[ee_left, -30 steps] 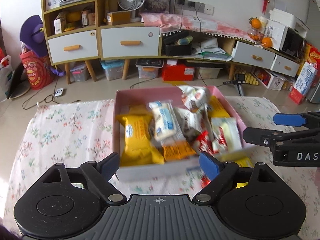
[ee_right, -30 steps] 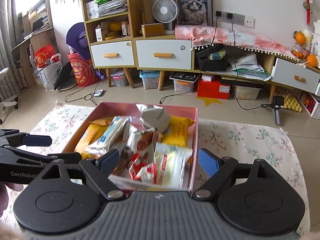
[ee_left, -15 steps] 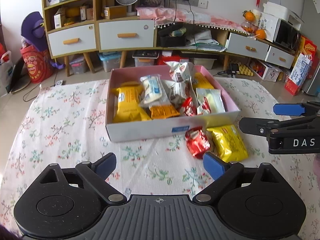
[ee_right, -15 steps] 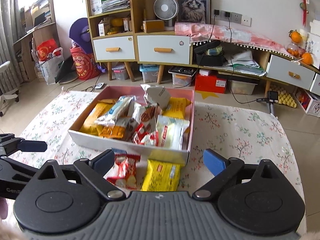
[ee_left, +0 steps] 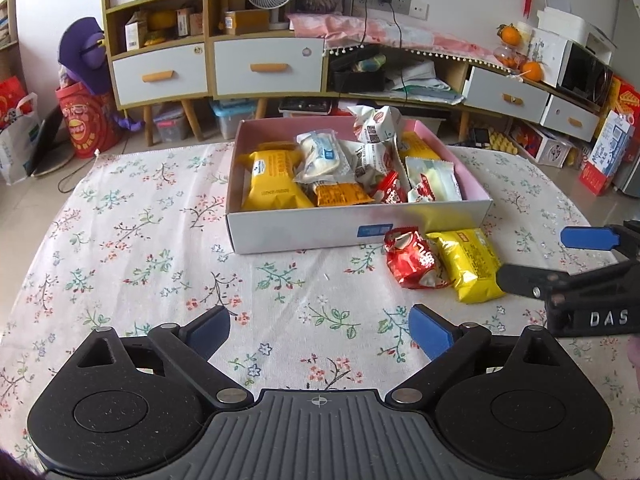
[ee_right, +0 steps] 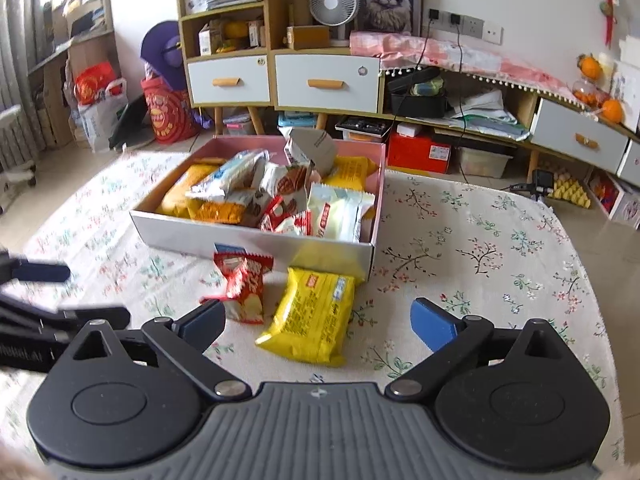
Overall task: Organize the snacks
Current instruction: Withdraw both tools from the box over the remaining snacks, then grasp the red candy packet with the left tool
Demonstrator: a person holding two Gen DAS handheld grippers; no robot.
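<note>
Surface (ee_right: 480, 240) floral-clothed. Box (ee_right: 256, 240) mid-frame, already crowded. Yellow packet (ee_right: 310, 316) and red packet (ee_right: 244, 288) lie before its front wall. Right tool (ee_right: 316, 320) opening, nothing gripped; left tool (ee_left: 320, 330) spread, empty. Best: straddle yellow packet across its width, pinch gently.

My blue-padded black tongs hover over a white floral tablecloth (ee_left: 152, 240), where a red packet (ee_right: 244, 288) and a yellow packet (ee_right: 312, 316) lie near a pink-lined white box (ee_left: 304, 232).

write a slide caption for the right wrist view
Open right tongs over yellow snack packet beside red packet, before pink-lined cardboard box.
</note>
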